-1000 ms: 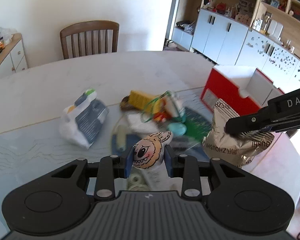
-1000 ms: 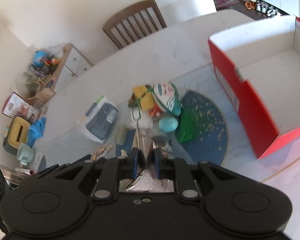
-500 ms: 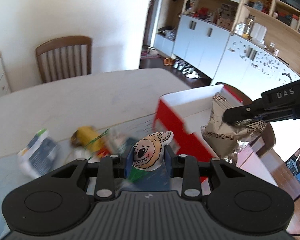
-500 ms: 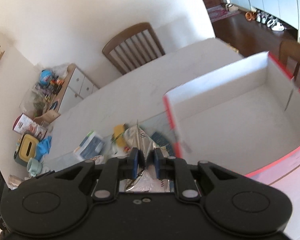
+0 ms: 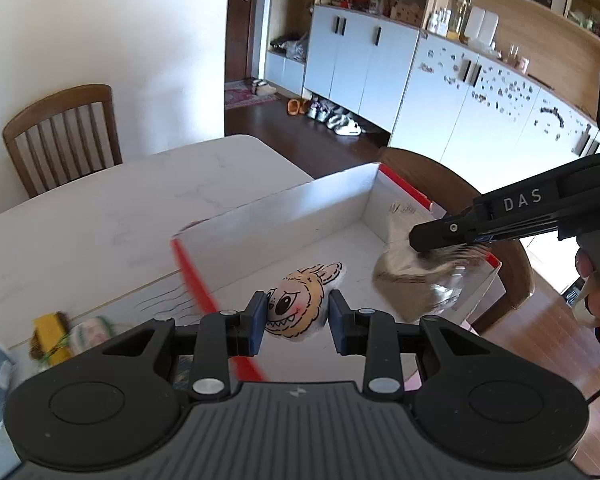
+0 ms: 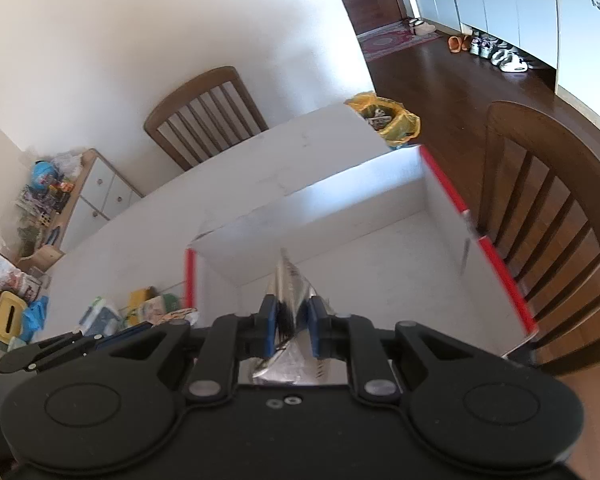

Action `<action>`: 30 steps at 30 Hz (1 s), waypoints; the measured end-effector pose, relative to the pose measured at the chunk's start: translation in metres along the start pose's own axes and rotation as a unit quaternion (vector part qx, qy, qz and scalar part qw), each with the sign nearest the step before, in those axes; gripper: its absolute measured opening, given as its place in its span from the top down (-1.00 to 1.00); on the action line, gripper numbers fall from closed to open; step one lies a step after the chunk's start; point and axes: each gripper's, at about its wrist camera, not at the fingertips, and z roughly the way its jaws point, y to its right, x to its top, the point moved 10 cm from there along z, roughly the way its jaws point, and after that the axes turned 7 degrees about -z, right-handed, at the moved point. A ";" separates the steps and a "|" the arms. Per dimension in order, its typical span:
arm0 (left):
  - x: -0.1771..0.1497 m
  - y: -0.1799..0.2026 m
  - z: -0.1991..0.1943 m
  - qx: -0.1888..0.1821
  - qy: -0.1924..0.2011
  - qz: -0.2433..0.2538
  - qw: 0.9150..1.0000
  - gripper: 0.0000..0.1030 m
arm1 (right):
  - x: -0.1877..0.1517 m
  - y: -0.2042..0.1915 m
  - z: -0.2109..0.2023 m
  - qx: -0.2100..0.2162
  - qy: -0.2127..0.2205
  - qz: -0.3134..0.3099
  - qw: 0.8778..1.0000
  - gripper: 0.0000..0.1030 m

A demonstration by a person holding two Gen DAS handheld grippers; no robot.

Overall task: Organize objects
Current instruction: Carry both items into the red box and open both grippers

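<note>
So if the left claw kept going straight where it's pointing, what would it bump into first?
Probably the white floor of the red box. The left claw, holding the monster packet, aims down into it, with nothing visible between, though depth is hard to judge.

Wooden chair [image 5: 62,136] behind table; shoes [image 5: 332,118] by white cabinets [image 5: 364,60]

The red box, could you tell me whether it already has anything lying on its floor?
No: in the right wrist view the red box has a bare white floor, and the foil bag hangs in the right gripper.

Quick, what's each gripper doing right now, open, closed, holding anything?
Left gripper: shut on the cartoon-face packet.
Right gripper: shut on the foil snack bag.
</note>
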 end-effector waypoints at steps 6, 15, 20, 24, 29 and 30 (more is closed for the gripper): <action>0.006 0.033 0.042 0.007 -0.027 0.013 1.000 0.39 | 0.014 0.028 0.006 -0.004 0.009 -0.003 1.000 0.74; -0.020 0.033 0.101 0.076 -0.096 -0.002 0.992 0.39 | -0.003 0.059 0.030 -0.006 -0.035 -0.004 0.999 0.74; -0.030 0.022 0.116 0.090 -0.123 -0.022 0.988 0.38 | -0.013 0.062 0.036 -0.001 -0.050 -0.013 0.999 0.73; -0.037 0.018 0.124 0.098 -0.137 -0.030 0.985 0.38 | -0.017 0.061 0.040 0.004 -0.059 -0.024 0.998 0.72; -0.042 0.017 0.124 0.096 -0.142 -0.038 0.984 0.38 | -0.019 0.063 0.043 0.006 -0.068 -0.030 0.997 0.69; -0.042 0.017 0.123 0.095 -0.143 -0.041 0.984 0.38 | -0.019 0.064 0.044 0.006 -0.069 -0.029 0.997 0.67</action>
